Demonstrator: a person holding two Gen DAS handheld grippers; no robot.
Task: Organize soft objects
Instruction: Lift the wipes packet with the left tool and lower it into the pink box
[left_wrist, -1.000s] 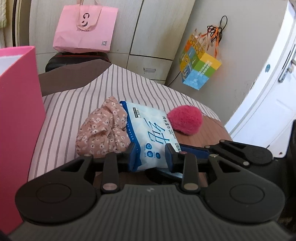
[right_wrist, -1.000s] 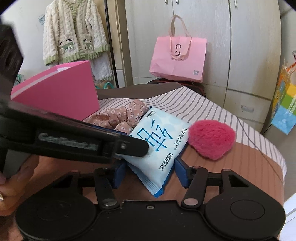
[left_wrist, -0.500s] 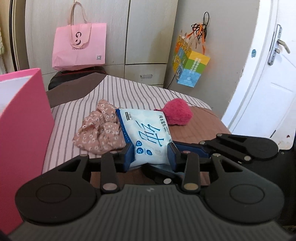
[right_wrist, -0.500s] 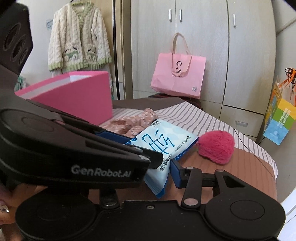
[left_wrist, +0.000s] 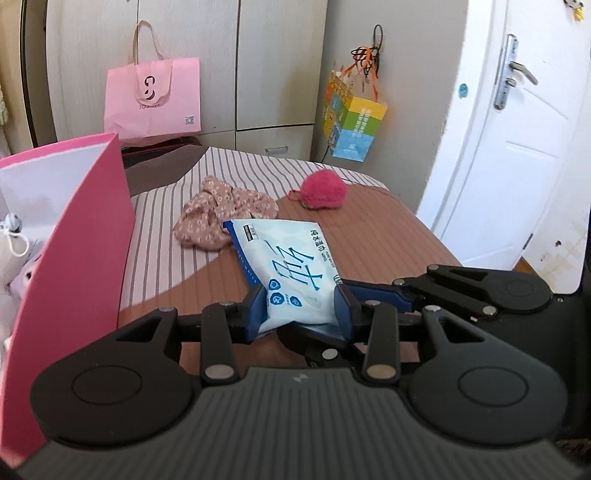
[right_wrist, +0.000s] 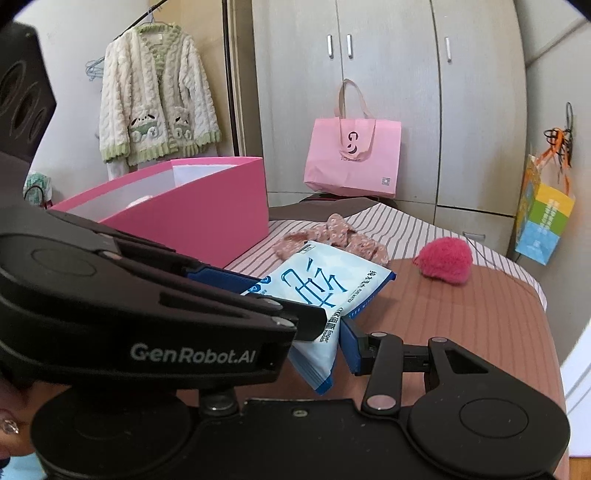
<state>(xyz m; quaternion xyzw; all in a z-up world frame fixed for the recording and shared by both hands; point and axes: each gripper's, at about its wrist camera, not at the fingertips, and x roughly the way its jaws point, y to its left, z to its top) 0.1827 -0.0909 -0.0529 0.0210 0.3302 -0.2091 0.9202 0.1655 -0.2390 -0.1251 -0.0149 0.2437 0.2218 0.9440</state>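
Wet-wipe pack (left_wrist: 291, 266) is off the bed (left_wrist: 369, 236), held in the air by both units. Left hand-held gripper (left_wrist: 300, 308) pinches its near end, blue pads (left_wrist: 255, 314) pressed on either side. Right hand-held gripper (right_wrist: 332, 332) clamps the same pack from the other side; only one of its pads (right_wrist: 349, 345) shows, the other hidden behind the left unit. Floral cloth (left_wrist: 221, 218) lies crumpled on the striped bedding just behind the pack. Red fuzzy ball (left_wrist: 324, 192) sits further right, apart. Pink box (left_wrist: 74, 236) stands open at left on the bed, with plush toys (left_wrist: 14, 254) inside.
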